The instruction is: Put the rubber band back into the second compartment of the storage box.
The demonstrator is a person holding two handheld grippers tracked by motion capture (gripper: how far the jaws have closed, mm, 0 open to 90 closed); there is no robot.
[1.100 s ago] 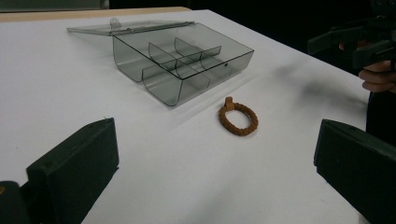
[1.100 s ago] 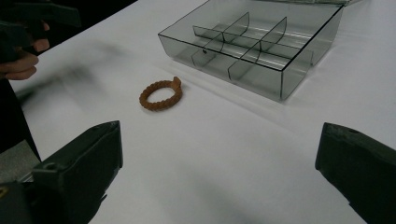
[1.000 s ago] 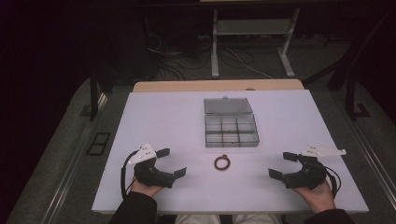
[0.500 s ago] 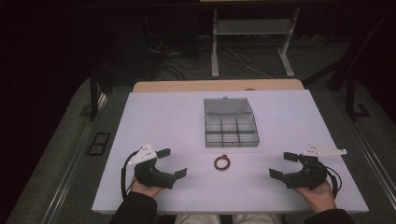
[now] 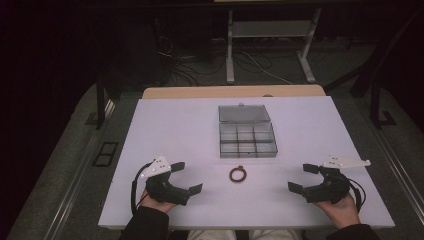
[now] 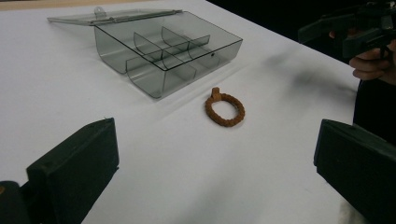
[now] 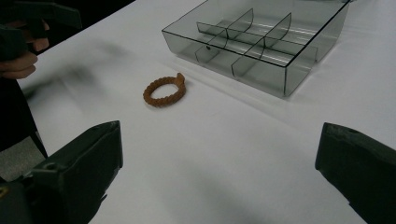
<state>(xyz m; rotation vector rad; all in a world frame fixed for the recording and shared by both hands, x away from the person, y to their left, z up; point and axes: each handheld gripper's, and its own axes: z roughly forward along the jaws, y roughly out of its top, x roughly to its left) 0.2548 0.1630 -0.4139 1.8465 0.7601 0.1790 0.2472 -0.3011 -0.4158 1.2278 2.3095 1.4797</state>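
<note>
Nothing has moved since a moment ago. The left gripper (image 5: 186, 177) and right gripper (image 5: 300, 177) rest at the near edge of the table (image 5: 170, 130), both spread wide and holding nothing. The ring (image 5: 238, 174) lies flat between them, just in front of the open box (image 5: 247, 139).

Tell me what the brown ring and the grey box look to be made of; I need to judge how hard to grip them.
Brown ring: seemingly braided cord or leather, matte, with a knotted, ropey surface and a small tab; probably soft. Compartment box: smoky transparent plastic, glossy, dividers visible through its walls, hinged lid open; probably rigid and slippery.
</note>
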